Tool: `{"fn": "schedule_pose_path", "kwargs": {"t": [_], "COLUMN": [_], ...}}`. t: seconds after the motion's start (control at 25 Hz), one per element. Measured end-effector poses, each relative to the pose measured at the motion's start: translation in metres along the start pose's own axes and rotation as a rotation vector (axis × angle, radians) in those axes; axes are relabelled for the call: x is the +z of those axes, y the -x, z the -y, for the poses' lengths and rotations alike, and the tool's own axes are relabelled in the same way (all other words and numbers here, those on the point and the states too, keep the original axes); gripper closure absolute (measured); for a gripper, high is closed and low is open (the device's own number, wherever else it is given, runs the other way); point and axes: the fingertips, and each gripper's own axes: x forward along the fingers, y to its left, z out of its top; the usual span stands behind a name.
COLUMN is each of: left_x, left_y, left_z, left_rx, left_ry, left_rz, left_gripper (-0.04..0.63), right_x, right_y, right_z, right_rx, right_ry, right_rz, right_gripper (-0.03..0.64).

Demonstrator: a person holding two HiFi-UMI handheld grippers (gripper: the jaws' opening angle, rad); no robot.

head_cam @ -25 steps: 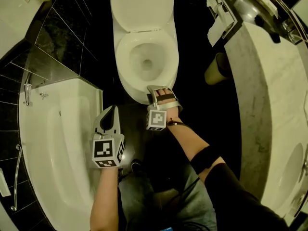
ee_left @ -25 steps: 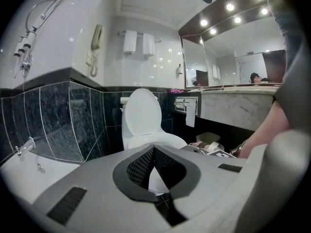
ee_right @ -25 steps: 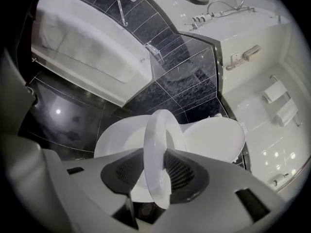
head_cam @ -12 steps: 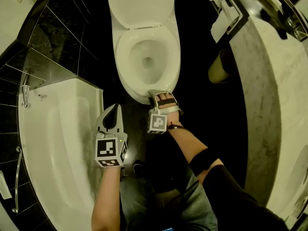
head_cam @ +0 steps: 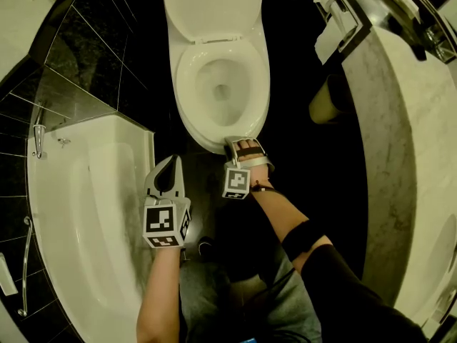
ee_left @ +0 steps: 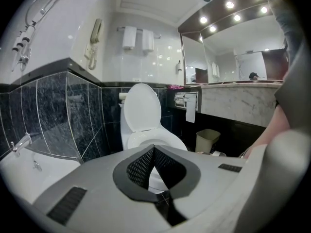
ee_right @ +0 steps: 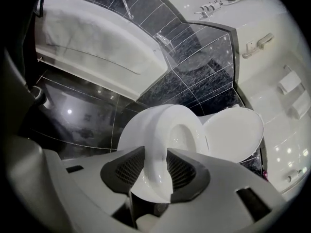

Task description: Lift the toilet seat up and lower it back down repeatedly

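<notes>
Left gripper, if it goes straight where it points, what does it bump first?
Most likely the toilet, which sits straight ahead of the left gripper past its closed jaws. Nothing else shows between them, though depth is hard to judge.

Clock directions are read in the head view.

- 12 o'clock of the right gripper: the toilet seat fills the gap between its jaws, so nothing else fits there.
- Farther at 12: the raised lid closes off the back of the bowl.
- 9 o'clock of the left gripper: the bathtub wall stands just beside it.
- 11 to 12 o'clock of the left gripper: a narrow strip of dark floor between tub and toilet lies open.
- 1 to 3 o'clock of the right gripper: open floor, with the waste bin and vanity counter well apart.
- 6 o'clock: the person's legs block the way back.
</notes>
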Motion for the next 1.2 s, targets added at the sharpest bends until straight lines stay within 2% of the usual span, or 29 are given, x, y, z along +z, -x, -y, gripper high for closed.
{"fn": "schedule_pose_path", "kwargs": {"t": [0.12, 0.24, 0.28, 0.52, 0.68, 0.84, 1.0, 1.2], "left_x": [0.01, 0.029, 0.038, 0.134, 0.213, 0.285, 0.335, 0.375], "left_y": [0.01, 0.026, 0.033, 0.084, 0.121, 0.146, 0.168, 0.201], "left_z": [0.0, -0.002, -0.002, -0.007, -0.006, -0.009, -0.008, 0.005], "left_rx": [-0.007, -0.012, -0.016, -0.026, -0.041, -0.043, -0.042, -0.052], "left_ry": [0.008, 0.029, 0.036, 0.063, 0.049, 0.037, 0.028, 0.019], "left_rz": [-0.012, -0.037, -0.046, -0.064, -0.056, 0.0, 0.029, 0.052], "left_gripper": [0.606, 0.606, 0.606, 0.606, 0.606, 0.606, 0.606, 0.606], "right_x": [0.002, 0.011, 0.014, 0.048, 0.066, 0.072, 0.071, 0.052], "right_y": [0.017, 0.05, 0.065, 0.181, 0.268, 0.341, 0.399, 0.475], "right_z": [0.005, 0.029, 0.04, 0.164, 0.251, 0.32, 0.365, 0.399], "right_rx": [0.008, 0.008, 0.007, -0.058, -0.09, -0.132, -0.136, -0.147], "right_ry": [-0.01, -0.04, -0.06, -0.206, -0.419, -0.605, -0.759, -0.974], "right_rz": [-0.006, -0.005, -0.005, 0.044, 0.101, 0.152, 0.215, 0.277], "right_gripper": [0.472, 0.481, 0.501, 0.579, 0.596, 0.597, 0.597, 0.597]}}
